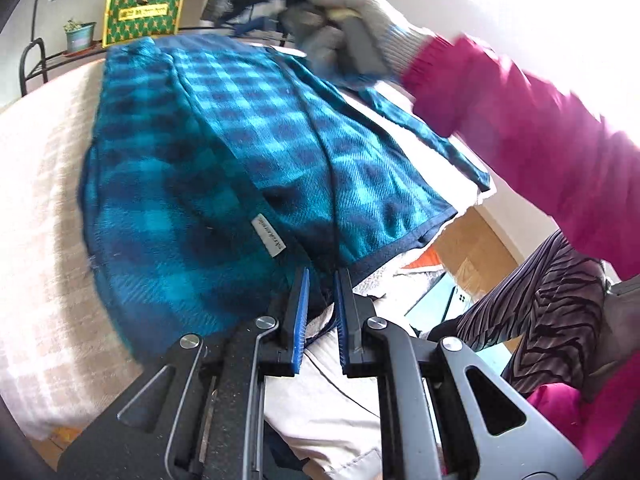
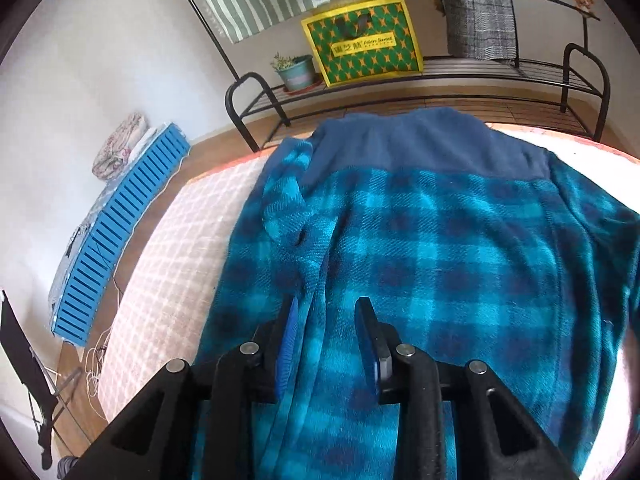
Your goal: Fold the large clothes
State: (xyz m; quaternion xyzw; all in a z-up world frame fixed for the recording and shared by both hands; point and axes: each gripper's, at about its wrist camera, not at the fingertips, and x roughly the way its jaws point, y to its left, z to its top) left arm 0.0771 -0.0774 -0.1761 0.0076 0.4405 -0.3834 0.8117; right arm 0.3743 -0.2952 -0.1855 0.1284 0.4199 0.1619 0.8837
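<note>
From my left wrist camera, the blue plaid fleece jacket (image 1: 224,152) lies spread on a bed (image 1: 44,216) covered in a pale pink checked cloth. My left gripper (image 1: 321,280) sits at the jacket's near hem with a narrow gap between its blue pads; dark fabric and a thin cord run through that gap, but I cannot tell whether it has hold of them. A small white tag (image 1: 267,235) is sewn on the jacket, its print too small to read. Across the jacket a gloved hand (image 1: 340,28) in a pink sleeve (image 1: 520,128) blocks the far right corner. Behind stand a yellow-edged green bag (image 1: 144,10) and a small potted plant (image 1: 79,34).

From my right wrist camera, the jacket (image 2: 440,240) fills the middle, its plain navy collar (image 2: 432,148) at the far end. My right gripper (image 2: 329,304) hovers low over it, fingers moderately apart, and grasps nothing that I can see; a raised fold of fabric runs between them. Beyond the bed a black metal rack (image 2: 400,76) carries the plant (image 2: 294,68) and the bag (image 2: 366,42); the bag's label is not legible to me. A blue slatted crate (image 2: 120,232) rests on the floor to the left.
</note>
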